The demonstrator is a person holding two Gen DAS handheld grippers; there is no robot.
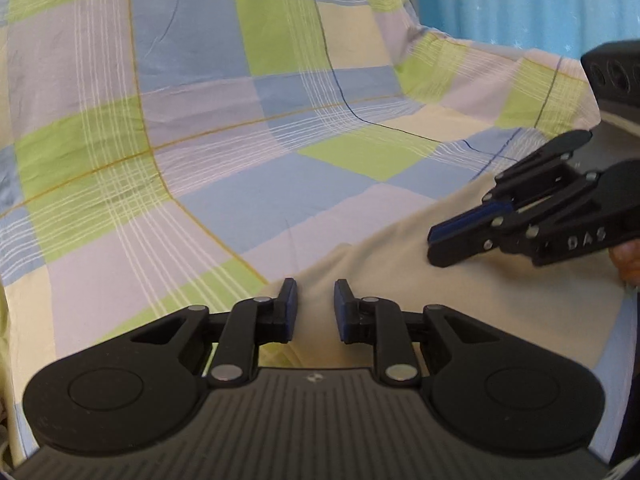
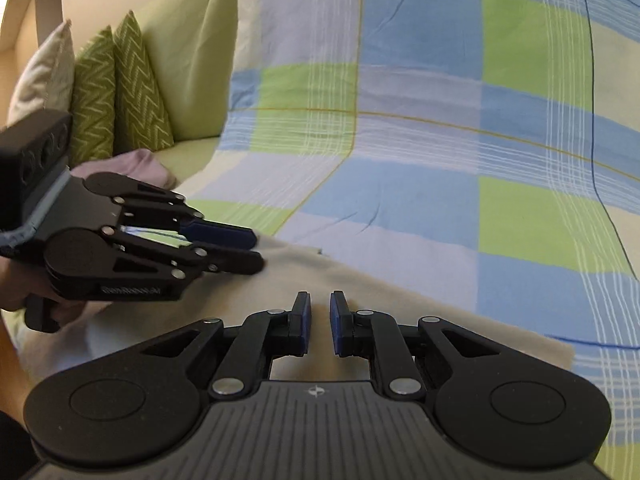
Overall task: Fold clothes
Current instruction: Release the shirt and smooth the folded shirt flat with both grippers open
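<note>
A beige garment [image 1: 460, 300] lies flat on a sofa draped with a checked blue, green and lilac sheet [image 1: 224, 128], and both claws hover just over it, so the step in hand looks like choosing where to take hold for a fold. On the left, the left claw [image 1: 315, 306] points forward over the near part of the cloth, close to where its edge meets the sheet; its blue pads stand apart with a plain gap between them and nothing in it. In my judgement it would do well to slide one pad under the edge and bite only the beige layer, not the sheet beneath, since the two lie tight together. Seen from the other side, it reaches in level and low [image 2: 252, 248], held by a hand [image 2: 24, 292] at the frame's border. To the right, the right claw [image 2: 319, 320] also sits low over the garment, its pads parted by a narrower gap, gripping nothing that I can see; from the left camera it comes in slanting, tips tilted down toward the cloth [image 1: 434, 240], near but I cannot tell if touching. Both grips should be taken at matching points so the fold rises evenly. Behind, green zigzag cushions [image 2: 116, 88] and a lilac cloth [image 2: 140, 166] lie well apart.
</note>
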